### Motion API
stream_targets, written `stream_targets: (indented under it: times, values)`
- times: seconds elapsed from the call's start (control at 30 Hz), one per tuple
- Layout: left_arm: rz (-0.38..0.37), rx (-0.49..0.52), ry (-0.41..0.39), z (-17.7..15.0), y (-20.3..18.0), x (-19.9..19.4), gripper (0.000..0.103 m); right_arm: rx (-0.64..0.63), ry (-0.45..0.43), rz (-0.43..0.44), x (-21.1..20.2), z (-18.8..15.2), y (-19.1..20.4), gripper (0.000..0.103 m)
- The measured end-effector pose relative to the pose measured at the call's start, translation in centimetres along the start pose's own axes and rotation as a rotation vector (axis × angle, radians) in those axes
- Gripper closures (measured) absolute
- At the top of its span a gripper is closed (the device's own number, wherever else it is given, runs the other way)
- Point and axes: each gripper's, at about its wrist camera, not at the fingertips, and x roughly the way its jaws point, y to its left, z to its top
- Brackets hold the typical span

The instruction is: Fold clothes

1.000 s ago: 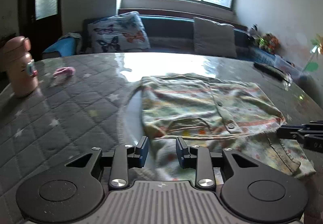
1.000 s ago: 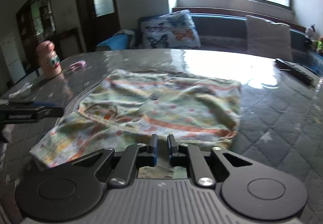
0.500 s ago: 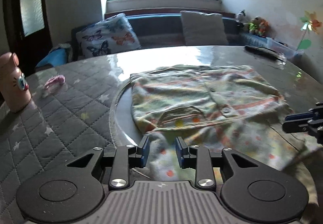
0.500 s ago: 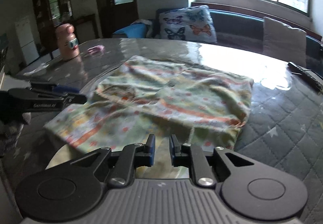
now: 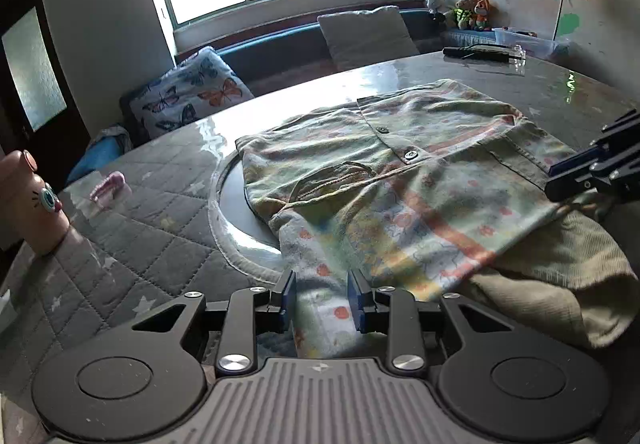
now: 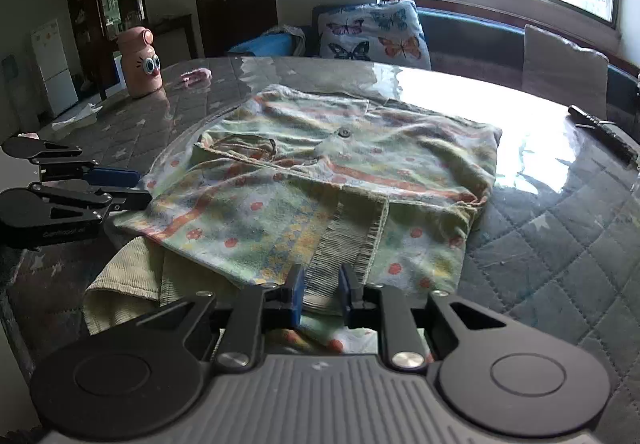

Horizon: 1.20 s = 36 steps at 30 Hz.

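A printed button-up shirt (image 5: 400,164) (image 6: 320,164) lies spread on the round table, buttons and chest pocket facing up. Beige ribbed fabric (image 5: 560,276) (image 6: 120,276) shows under its near edge. My left gripper (image 5: 321,300) is shut on the near hem at the shirt's left corner, with bunched cloth between its blue pads. In the right wrist view the left gripper (image 6: 128,188) pinches that same edge. My right gripper (image 6: 322,294) is shut on the hem further right, over a ribbed strip. The right gripper (image 5: 568,178) also appears at the right of the left wrist view.
A quilted grey cover (image 5: 120,244) tops the table, with a round glass inset (image 5: 232,244) under the shirt. At the far left stand a pink bottle (image 6: 140,64) and a small pink item (image 6: 196,75). A black remote (image 6: 604,132) lies far right. A sofa with cushions (image 6: 372,32) sits beyond.
Both grippers have drawn back toward the table's near edge with the hem held. The shirt's lower part now stretches out, and the beige ribbed fabric has come into view beneath it.
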Motion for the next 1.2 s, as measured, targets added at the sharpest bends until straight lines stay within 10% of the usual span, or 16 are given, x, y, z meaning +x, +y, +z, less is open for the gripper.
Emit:
stream_targets:
  times: [0.6, 0.8, 0.97, 1.2]
  values:
    - [-0.131, 0.444, -0.161, -2.6, -7.4, -3.4, 0.058, -0.066, 0.006, -0.017, -2.5, -1.2, 0.2, 0.067]
    - [-0.187, 0.427, -0.221, -2.1, -7.9, -3.3, 0.059, -0.164, 0.022, -0.032, -3.8, -2.5, 0.8, 0.059]
    - [-0.231, 0.31, -0.218, -0.4, -6.9, -2.9, 0.089, -0.306, 0.001, -0.052, -4.4, -3.4, 2.2, 0.049]
    - [-0.28, 0.124, -0.196, 2.5, -4.5, -2.2, 0.094, -0.317, -0.028, 0.002, -3.0, -2.1, 3.2, 0.043]
